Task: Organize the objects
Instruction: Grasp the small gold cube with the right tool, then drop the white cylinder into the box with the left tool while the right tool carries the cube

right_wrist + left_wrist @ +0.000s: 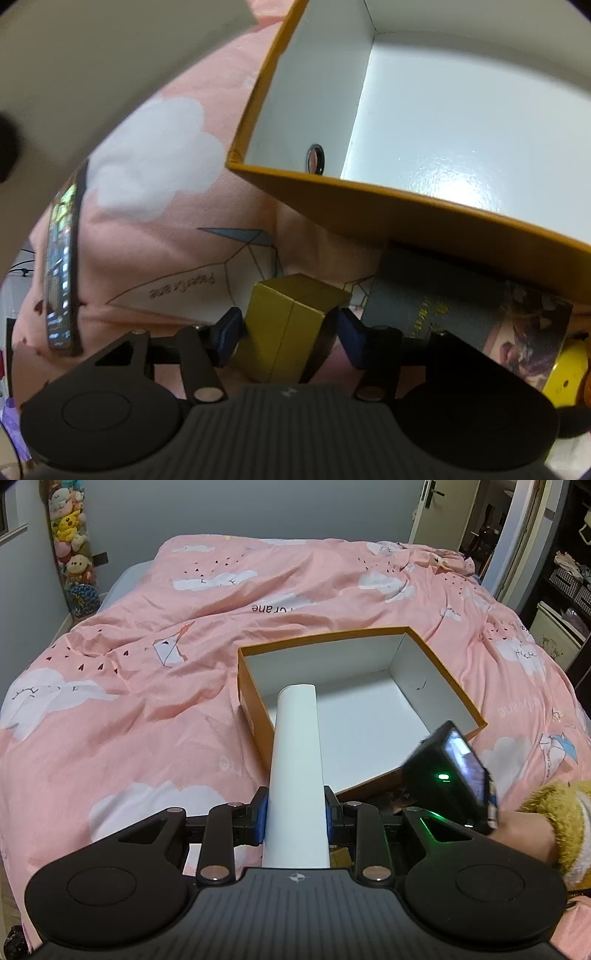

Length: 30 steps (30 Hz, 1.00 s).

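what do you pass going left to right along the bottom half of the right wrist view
phone → yellow box between the fingers of the right hand-held gripper → dark book lying partly under the orange box → round yellow object at the right edge

White tube [297,771] reaches over open orange box [441,664] (white inside).

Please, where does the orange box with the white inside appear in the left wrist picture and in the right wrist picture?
Left wrist: the orange box lies open on the pink quilt, centre-right, beyond the white tube that the left gripper holds.
Right wrist: the same box fills the upper right, above the yellow carton between the right gripper fingers.
Shared landmark: the pink quilt with white clouds.
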Available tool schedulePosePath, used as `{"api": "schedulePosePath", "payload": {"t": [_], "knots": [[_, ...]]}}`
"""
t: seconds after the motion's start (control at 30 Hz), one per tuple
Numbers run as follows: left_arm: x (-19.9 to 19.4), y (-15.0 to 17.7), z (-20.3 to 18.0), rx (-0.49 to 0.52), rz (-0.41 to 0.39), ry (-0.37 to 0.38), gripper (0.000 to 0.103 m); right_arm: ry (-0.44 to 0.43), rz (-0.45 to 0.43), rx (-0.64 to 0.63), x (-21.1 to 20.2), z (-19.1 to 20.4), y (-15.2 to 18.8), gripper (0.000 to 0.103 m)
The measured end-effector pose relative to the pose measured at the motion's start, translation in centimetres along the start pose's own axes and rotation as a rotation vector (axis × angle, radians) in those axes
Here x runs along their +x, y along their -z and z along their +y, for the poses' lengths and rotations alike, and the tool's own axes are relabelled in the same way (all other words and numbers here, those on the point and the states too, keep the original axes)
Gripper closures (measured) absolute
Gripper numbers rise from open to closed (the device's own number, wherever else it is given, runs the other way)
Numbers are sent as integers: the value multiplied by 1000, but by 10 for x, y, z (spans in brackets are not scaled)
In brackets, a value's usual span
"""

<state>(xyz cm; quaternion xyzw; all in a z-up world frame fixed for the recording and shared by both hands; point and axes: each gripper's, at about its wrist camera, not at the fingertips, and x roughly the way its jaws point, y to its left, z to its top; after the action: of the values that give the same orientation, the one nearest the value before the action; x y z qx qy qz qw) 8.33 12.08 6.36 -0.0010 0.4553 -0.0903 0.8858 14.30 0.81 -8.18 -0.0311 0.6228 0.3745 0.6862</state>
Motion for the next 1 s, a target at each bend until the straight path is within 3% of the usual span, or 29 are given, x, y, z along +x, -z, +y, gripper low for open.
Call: {"api": "schedulePosePath", "payload": {"t": [0.2,0.43,0.7,0.87,1.0], "knots": [[2,-10,-11,27,-29,-3,71,-45,-95,-51,-57,1,9,50],[14,-33,-29,58,-75,-11,71,-39,-246,-46,-145,-19,11,53],[49,-54,-65,94,-112,-71,71,45,-414,-10,-195,-54,-13,53],[98,-55,-91,153,-98,-217,71,122,-465,53,-187,-84,-35,53],[140,-47,-110,240,-67,-375,71,124,-436,102,-163,-110,-51,53]]}}
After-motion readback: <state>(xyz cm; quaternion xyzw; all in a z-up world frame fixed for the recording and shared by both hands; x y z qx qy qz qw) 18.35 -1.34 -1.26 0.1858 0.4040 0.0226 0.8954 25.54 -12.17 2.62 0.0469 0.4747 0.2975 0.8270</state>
